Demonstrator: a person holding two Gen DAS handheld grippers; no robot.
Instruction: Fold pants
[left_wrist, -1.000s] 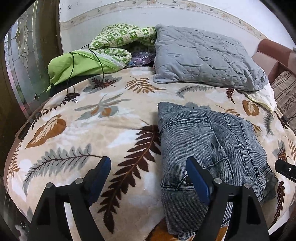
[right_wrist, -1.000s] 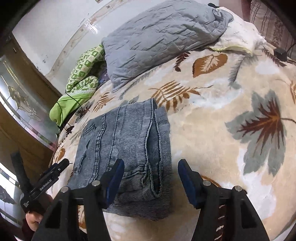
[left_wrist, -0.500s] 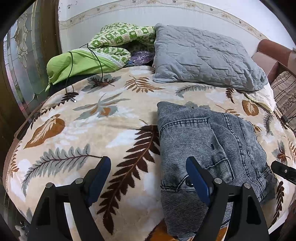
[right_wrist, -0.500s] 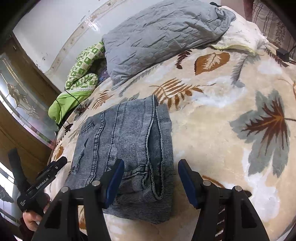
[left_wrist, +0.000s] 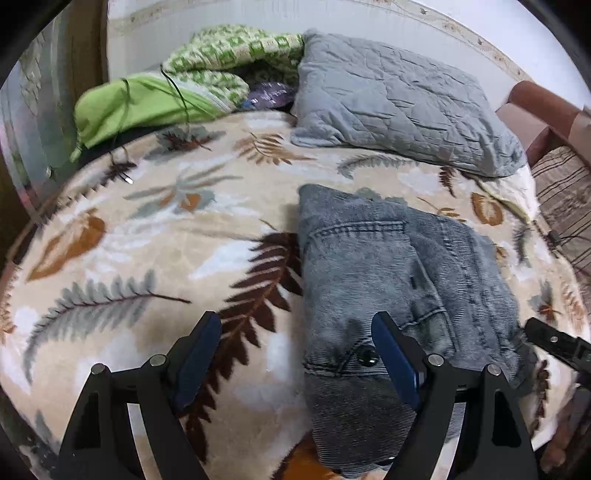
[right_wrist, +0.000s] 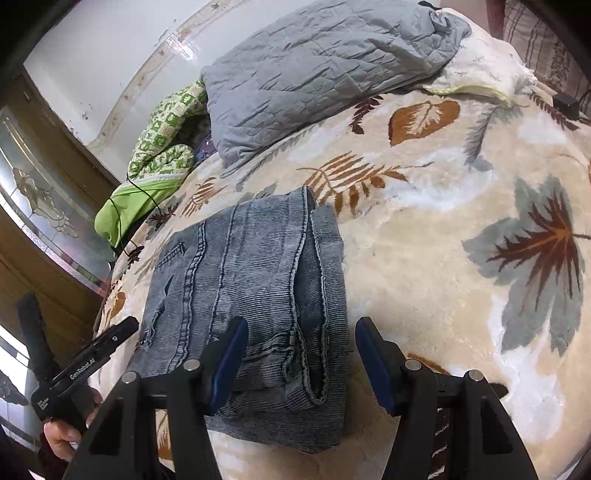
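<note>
- The pants (left_wrist: 388, 280) look pretty much folded already, a compact denim bundle on the leaf-print blanket (left_wrist: 155, 266), its long axis running away from both grippers.
- Left gripper (left_wrist: 295, 354): jaws spread wide, holding nothing; the bundle lies ahead and to its right, its right finger over the near edge.
- Right gripper (right_wrist: 301, 360): jaws apart, empty; the near end sits between and just ahead of them, so it's probably the nearer one, though fisheye makes that hard to call.
- Grey pillow (right_wrist: 317, 70) and green bedding (left_wrist: 147, 99) lie farther off by the wall.
</note>
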